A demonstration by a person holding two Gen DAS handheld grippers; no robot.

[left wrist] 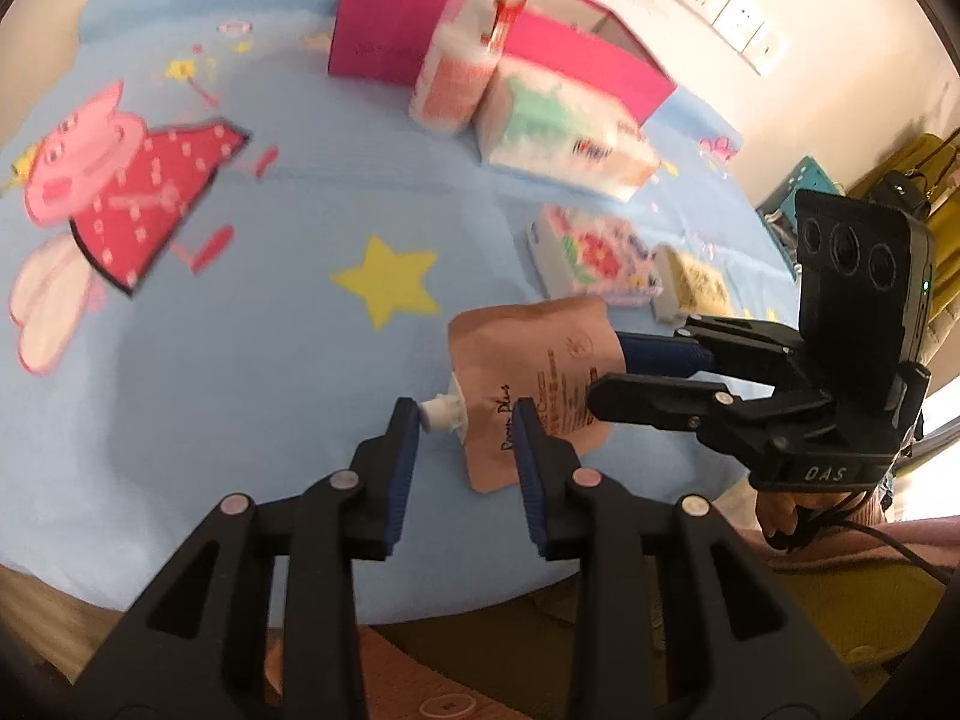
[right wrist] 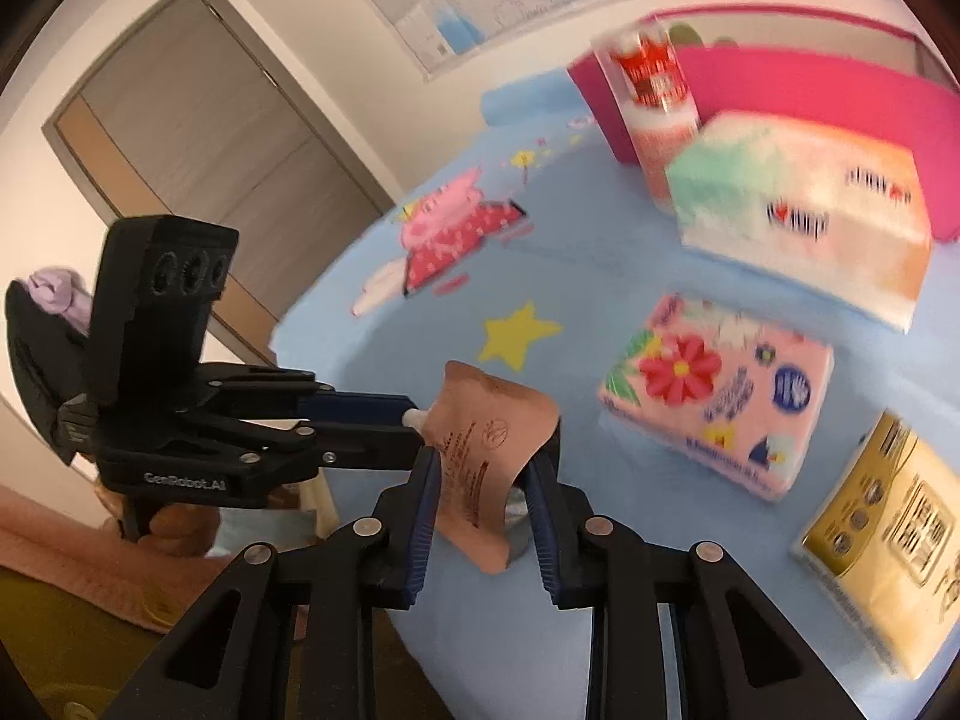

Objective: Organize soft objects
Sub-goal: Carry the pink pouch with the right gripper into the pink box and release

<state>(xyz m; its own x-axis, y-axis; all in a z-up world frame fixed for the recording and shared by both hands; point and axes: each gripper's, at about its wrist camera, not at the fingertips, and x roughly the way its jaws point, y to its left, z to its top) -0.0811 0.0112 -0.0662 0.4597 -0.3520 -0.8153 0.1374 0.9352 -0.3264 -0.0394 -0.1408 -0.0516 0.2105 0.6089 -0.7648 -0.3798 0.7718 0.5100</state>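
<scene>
two handheld grippers meet over a pale blue cartoon-print cloth (left wrist: 252,360) covering a table. the right gripper (right wrist: 483,498) is clamped on a tan spouted pouch (right wrist: 489,450), pinching its body between blue pads so it bends and hangs above the cloth. the left gripper (left wrist: 465,450) has its jaws slightly parted around the pouch's white spout (left wrist: 441,411); one pad touches the spout, the other sits in front of the pouch, not squeezing. farther back, a pink storage box (left wrist: 384,36) stands with a tall tissue pack (left wrist: 456,78) and a wide tissue pack (left wrist: 564,132) just before it. a floral tissue pack (right wrist: 720,396) and a yellow pack (right wrist: 888,546) lie nearer on the right.
</scene>
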